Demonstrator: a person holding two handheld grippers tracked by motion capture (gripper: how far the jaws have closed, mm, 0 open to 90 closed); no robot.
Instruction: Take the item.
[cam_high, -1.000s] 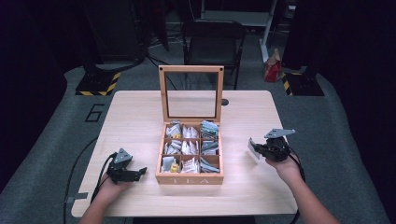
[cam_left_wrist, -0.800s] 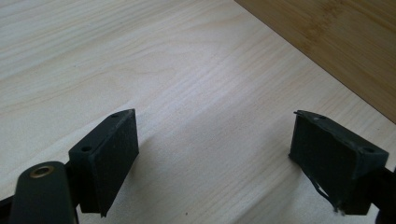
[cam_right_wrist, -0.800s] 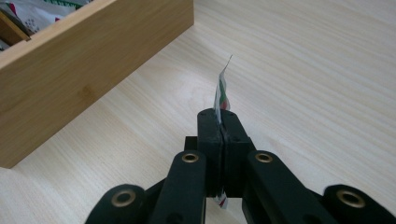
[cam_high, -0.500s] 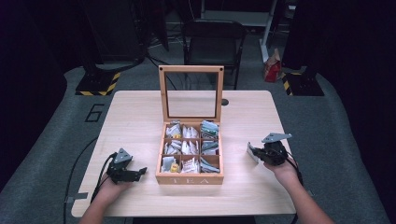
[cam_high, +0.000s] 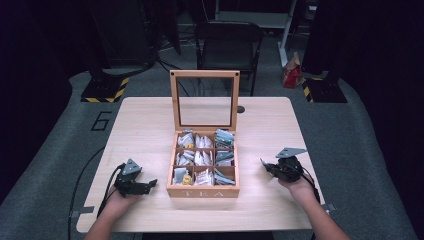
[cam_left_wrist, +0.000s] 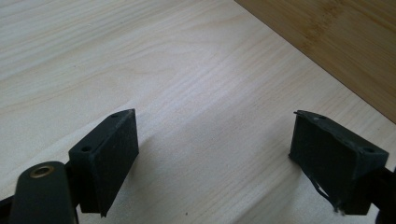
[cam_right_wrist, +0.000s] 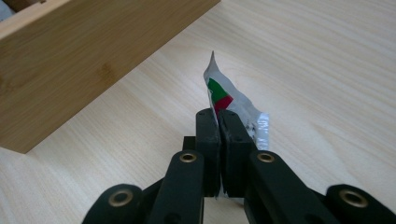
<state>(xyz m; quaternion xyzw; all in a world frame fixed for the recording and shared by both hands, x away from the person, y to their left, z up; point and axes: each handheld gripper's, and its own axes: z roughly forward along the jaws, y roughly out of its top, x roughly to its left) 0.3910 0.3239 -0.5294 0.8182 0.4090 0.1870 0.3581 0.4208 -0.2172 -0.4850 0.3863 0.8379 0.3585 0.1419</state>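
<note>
— What's the right gripper (cam_right_wrist: 218, 122) holding? From above I'm only making out a dark shape in the hand.

— The right gripper view is showing it plainly: the jaws are pressing together on a small silvery tea sachet (cam_right_wrist: 232, 103), pinched near its lower edge. The sachet is sticking up past the jaw tips, with a green and red patch on its face. There is printing on it, but it's too small for me to read.

— And where is that against the box?

— The wooden tea box (cam_high: 203, 162) is lying off to one side of those jaws, close but not touching; its outer wall is slanting across the right gripper view. The high view is giving me what neither gripper view does: the glass lid standing upright, the compartments full of sachets, and "TEA" lettered on the front wall.

— The left gripper (cam_left_wrist: 212, 161)?

— Its jaws are standing wide apart with bare table (cam_left_wrist: 154, 60) between them, gripping nothing. A corner of the box is showing beyond them. From above, it is resting low by the box's front corner.
</note>
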